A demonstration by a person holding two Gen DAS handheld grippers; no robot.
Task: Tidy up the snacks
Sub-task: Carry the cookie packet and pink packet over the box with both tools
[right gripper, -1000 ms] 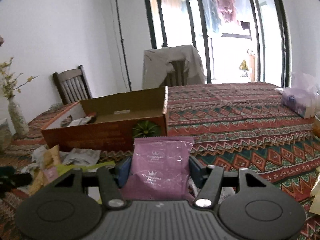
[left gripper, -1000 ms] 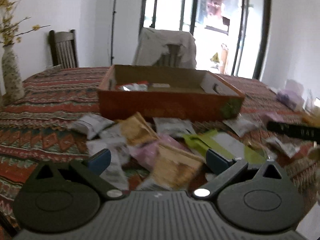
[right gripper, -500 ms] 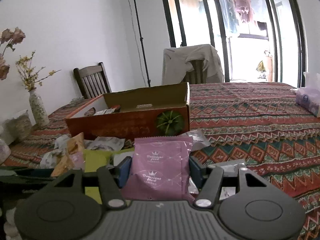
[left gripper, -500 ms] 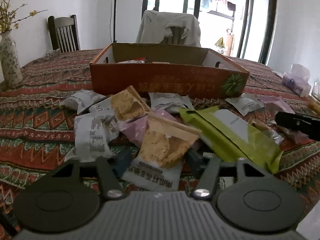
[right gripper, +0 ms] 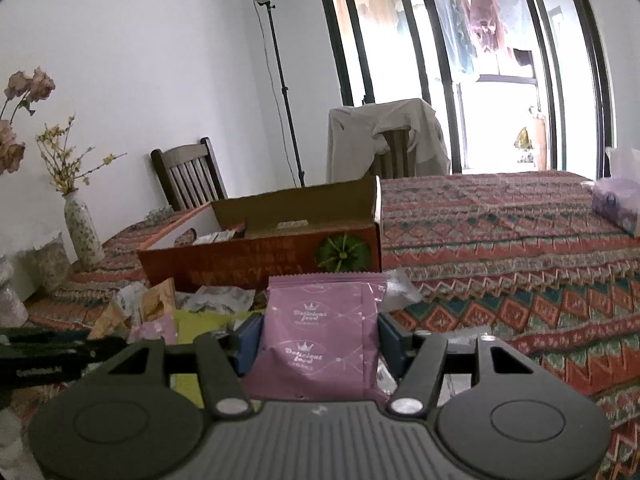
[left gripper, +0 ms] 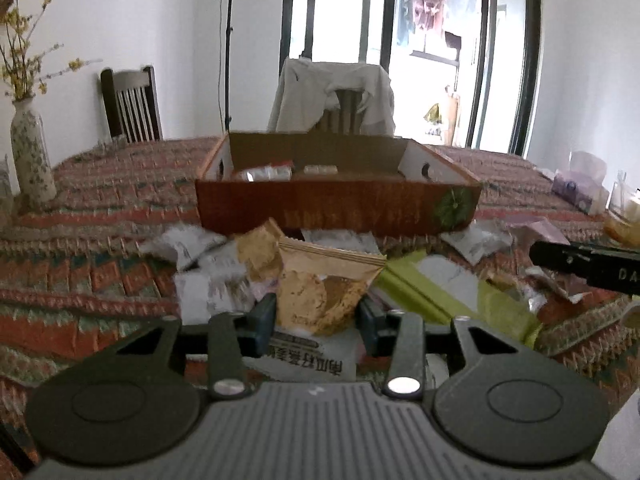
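Tongs: left tongs closing around a tan crinkled snack packet, right tongs gripping a purple foil snack pouch, both packets' bottoms hidden.

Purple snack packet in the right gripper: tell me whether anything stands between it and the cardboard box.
Nothing visible blocks it. The purple snack packet sits in the right gripper, and the open-topped cardboard box lies just beyond, with only loose packets low on the table between them.
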